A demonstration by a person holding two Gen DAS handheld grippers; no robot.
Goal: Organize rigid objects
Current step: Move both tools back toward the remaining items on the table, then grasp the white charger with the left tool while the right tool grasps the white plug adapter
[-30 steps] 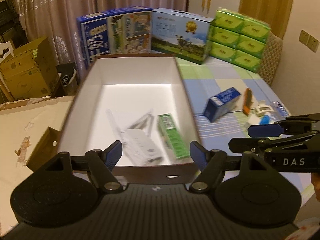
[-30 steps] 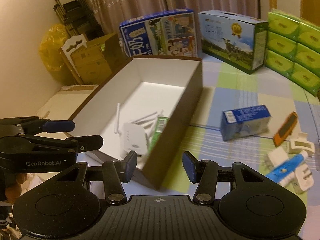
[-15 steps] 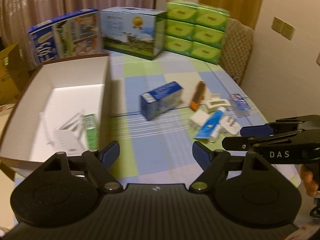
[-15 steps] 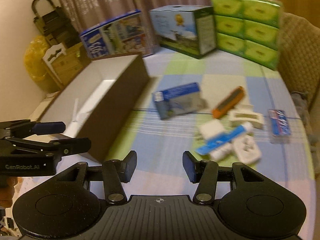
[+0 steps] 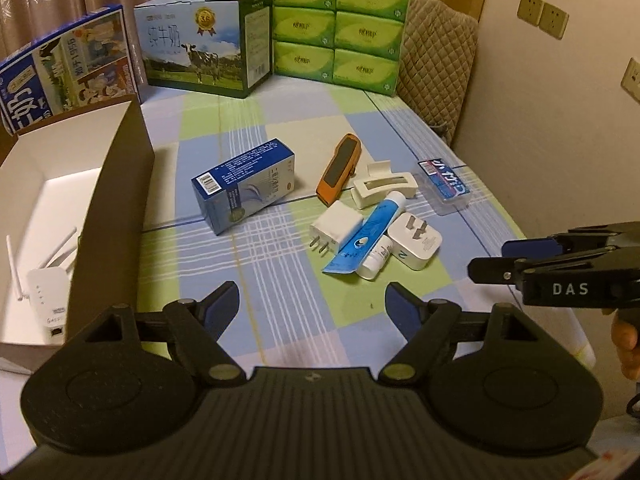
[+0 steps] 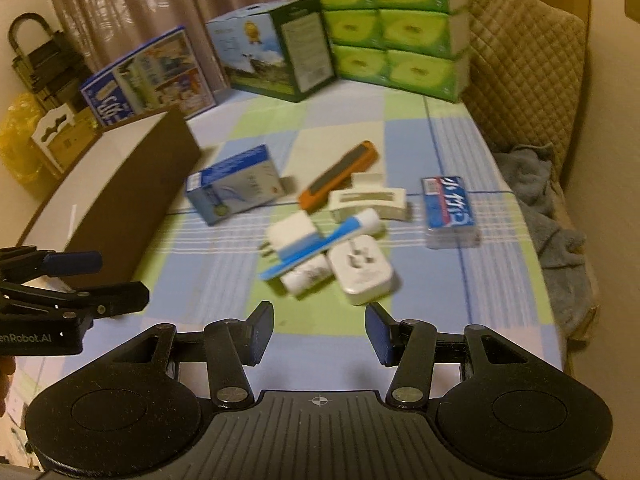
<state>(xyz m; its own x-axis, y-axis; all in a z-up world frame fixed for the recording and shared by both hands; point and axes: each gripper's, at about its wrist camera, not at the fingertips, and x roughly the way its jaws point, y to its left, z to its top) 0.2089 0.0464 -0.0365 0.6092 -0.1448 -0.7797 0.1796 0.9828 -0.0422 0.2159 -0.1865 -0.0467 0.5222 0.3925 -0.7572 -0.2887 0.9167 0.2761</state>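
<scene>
Checked cloth: blue, green and cream squares cover the bench (image 5: 248,280), which carries all the loose things.
Left gripper (image 5: 312,300): fingers (image 5: 222,302) spread wide with only bare cloth between them; they have just been opening.
Right gripper (image 6: 318,330): fingers (image 6: 260,330) part-way apart, nothing between them, held over the near edge of the cloth.
Cluster ahead of both grippers: a white plug adapter (image 5: 414,240), a blue tube (image 5: 362,236) and a white charger (image 5: 334,226) lie touching one another, clear of every finger.
Nearest item: in the right wrist view the plug adapter (image 6: 362,274) lies just beyond the fingertips, slightly right of centre.
Blue carton (image 5: 244,184): on its side, left of the cluster, between it and the brown box (image 5: 116,208).
Orange case (image 5: 340,168): slanted, behind the charger, just beside a cream hair clip (image 5: 384,188).
Clear packet (image 5: 444,186): blue label, lying apart at the right.
Brown box contents: a white router (image 5: 48,300) with thin aerials rests on the white floor inside.
Far edge: two milk cartons (image 5: 200,40) and stacked green tissue packs (image 5: 340,24).
</scene>
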